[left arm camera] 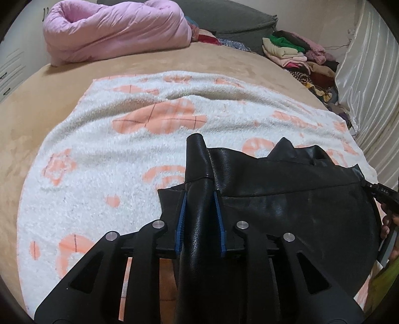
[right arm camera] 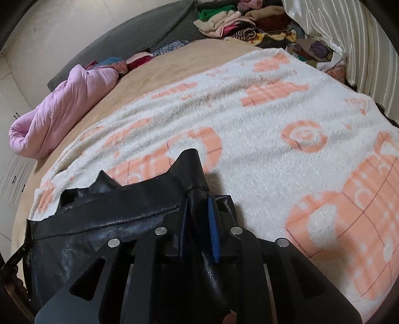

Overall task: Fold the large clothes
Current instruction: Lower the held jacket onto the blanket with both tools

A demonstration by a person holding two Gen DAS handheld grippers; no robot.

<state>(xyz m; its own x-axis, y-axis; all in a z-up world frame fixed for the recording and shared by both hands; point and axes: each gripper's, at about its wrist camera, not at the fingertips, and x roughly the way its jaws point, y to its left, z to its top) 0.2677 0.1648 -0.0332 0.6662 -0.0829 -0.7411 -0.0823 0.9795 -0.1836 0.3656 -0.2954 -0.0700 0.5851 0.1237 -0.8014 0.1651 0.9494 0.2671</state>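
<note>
Fingers [left arm camera: 180, 219] of both grippers pinch bunched folds of a glossy, creased black leather garment [left arm camera: 286, 204].

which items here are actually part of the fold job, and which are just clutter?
In the job:
black leather garment
left gripper, shut on it
right gripper, shut on it
white-and-peach blanket below it

Lying about:
pink quilt
clothes pile
grey pillow

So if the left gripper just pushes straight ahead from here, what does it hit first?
Beyond the black jacket fold it is clamped on, the left gripper would likely meet the white-and-orange blanket spread on the bed. Nothing else shows in that line before it, though depth is hard to judge.
</note>
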